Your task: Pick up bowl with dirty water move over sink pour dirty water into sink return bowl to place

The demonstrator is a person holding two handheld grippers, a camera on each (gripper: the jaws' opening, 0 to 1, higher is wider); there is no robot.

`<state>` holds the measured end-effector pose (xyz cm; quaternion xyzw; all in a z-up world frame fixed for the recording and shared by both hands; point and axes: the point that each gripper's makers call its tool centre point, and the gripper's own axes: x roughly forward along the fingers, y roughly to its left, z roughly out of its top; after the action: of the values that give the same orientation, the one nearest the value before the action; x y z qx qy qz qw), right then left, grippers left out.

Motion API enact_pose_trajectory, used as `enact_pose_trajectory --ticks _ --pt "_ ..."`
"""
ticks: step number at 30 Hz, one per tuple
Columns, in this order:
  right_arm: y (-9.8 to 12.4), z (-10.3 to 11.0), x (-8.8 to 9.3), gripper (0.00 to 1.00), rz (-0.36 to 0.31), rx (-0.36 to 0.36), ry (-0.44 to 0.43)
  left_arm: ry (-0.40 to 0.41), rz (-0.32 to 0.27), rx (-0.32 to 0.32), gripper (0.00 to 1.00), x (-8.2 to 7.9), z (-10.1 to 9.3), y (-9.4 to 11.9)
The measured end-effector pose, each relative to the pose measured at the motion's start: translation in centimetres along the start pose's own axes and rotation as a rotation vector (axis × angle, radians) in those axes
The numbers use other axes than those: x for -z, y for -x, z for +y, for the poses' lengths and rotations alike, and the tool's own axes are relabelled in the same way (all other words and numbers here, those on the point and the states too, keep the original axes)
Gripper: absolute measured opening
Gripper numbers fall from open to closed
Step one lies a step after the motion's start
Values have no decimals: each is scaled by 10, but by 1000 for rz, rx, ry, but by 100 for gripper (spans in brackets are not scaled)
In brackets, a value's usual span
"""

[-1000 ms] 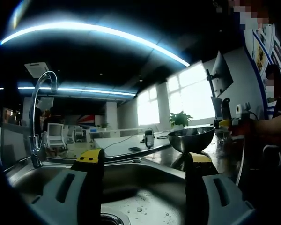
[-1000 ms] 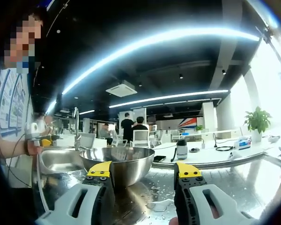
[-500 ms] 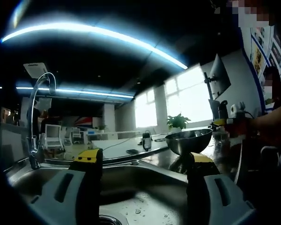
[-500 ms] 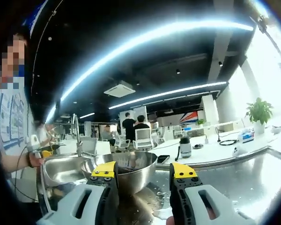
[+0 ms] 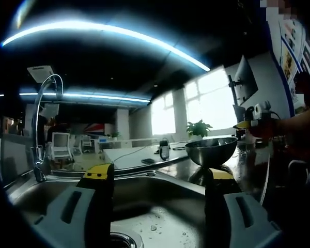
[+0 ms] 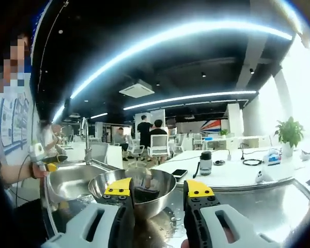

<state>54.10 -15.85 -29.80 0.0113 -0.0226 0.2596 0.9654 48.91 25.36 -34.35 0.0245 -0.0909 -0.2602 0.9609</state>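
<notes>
The steel bowl (image 6: 154, 199) stands on the wet steel counter just beyond my right gripper (image 6: 158, 188). Something dark lies inside it. The right gripper is open, its left jaw overlapping the bowl's near rim and its right jaw beside the bowl. In the left gripper view the same bowl (image 5: 213, 151) sits on the counter to the right of the sink (image 5: 160, 217). My left gripper (image 5: 157, 173) is open over the basin, holding nothing. A hand holds the right gripper (image 5: 253, 116) behind the bowl. The sink (image 6: 67, 181) lies left of the bowl.
A tall curved faucet (image 5: 44, 111) rises at the sink's far left, and the drain (image 5: 123, 241) is below the left jaws. A dark bottle (image 6: 205, 163) and a phone (image 6: 179, 173) rest on a white table behind. People sit in the background (image 6: 156, 135).
The right gripper's view now looks down into the bowl from closer, and its jaws stand a little nearer together. The left gripper has hardly shifted over the sink.
</notes>
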Motion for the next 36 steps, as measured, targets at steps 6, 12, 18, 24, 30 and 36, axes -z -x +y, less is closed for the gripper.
enact_pose_trajectory --ticks 6,12,18,24,30,36 --pt "-8 2 -7 32 62 -35 -19 25 -13 35 66 -2 -4 0" --pt "-23 8 -4 32 158 -72 17 20 1 66 66 1 -10 -1" --pt "-33 1 -13 31 210 -75 52 26 18 57 64 4 -7 -1" --pt "-42 -7 -7 31 308 -70 76 33 3 81 65 1 -11 0" --pt "-48 -4 -4 30 358 -76 68 18 0 86 64 1 -14 0" --pt "-55 1 3 25 449 -69 77 25 10 83 63 3 -13 0"
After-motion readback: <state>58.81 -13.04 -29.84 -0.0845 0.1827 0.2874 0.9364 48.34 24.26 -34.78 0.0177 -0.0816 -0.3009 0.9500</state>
